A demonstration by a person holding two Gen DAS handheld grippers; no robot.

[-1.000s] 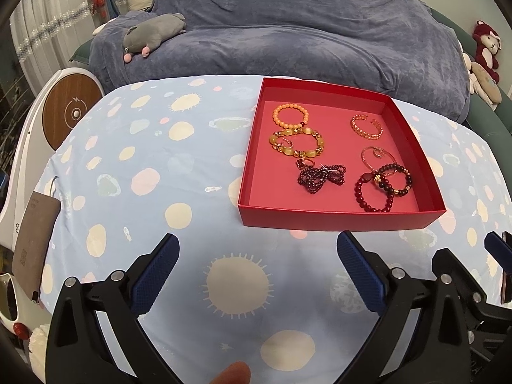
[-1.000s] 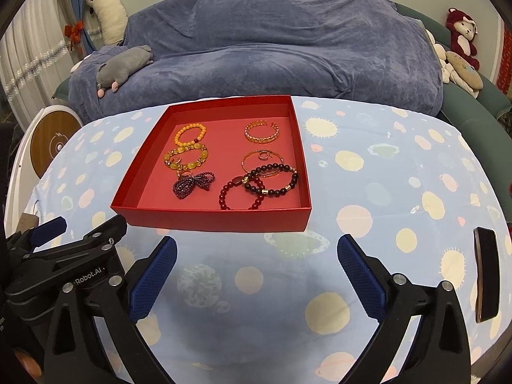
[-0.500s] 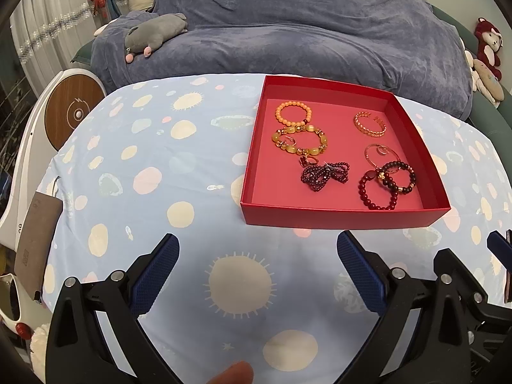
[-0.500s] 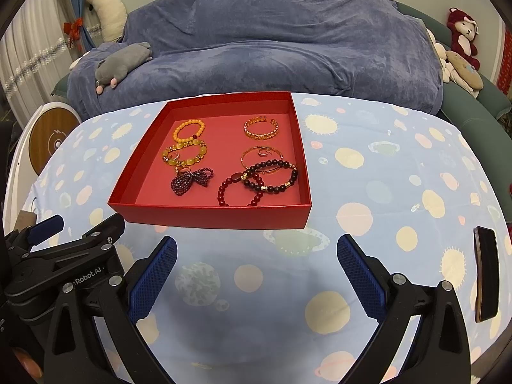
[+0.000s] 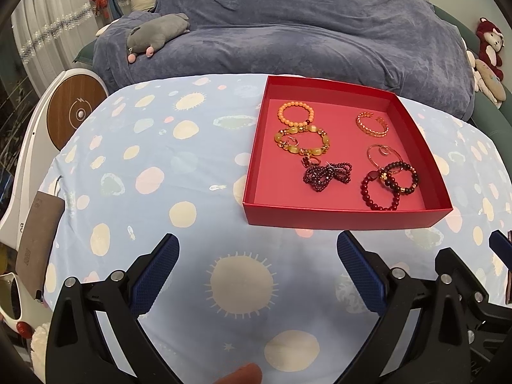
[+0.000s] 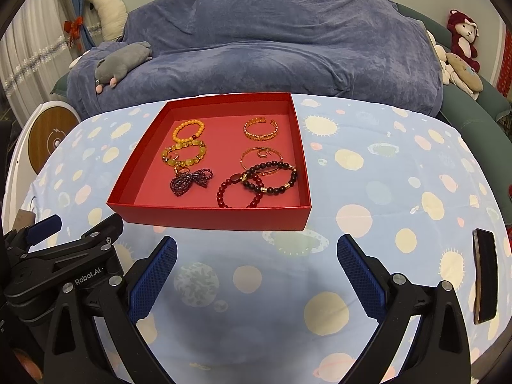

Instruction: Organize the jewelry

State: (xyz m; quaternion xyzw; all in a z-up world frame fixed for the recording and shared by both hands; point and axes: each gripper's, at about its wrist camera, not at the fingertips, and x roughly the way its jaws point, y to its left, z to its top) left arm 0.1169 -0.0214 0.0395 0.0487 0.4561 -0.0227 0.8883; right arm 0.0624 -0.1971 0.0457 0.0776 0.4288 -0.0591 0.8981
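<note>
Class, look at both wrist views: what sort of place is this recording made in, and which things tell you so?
Most likely a home living room. A sofa under a blue throw carries plush toys, and curtains hang at the left. The red box sits on a table with a patterned cloth.

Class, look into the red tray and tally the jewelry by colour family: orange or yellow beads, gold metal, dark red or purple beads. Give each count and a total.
In the red tray:
Orange or yellow beaded bracelets: 2 (orange, yellow)
Gold metal bangles: 2 (chain-link cuff, thin bangle)
Dark red or purple beaded pieces: 3 (purple bow, red bracelet, dark bracelet)
Total: 7
</note>
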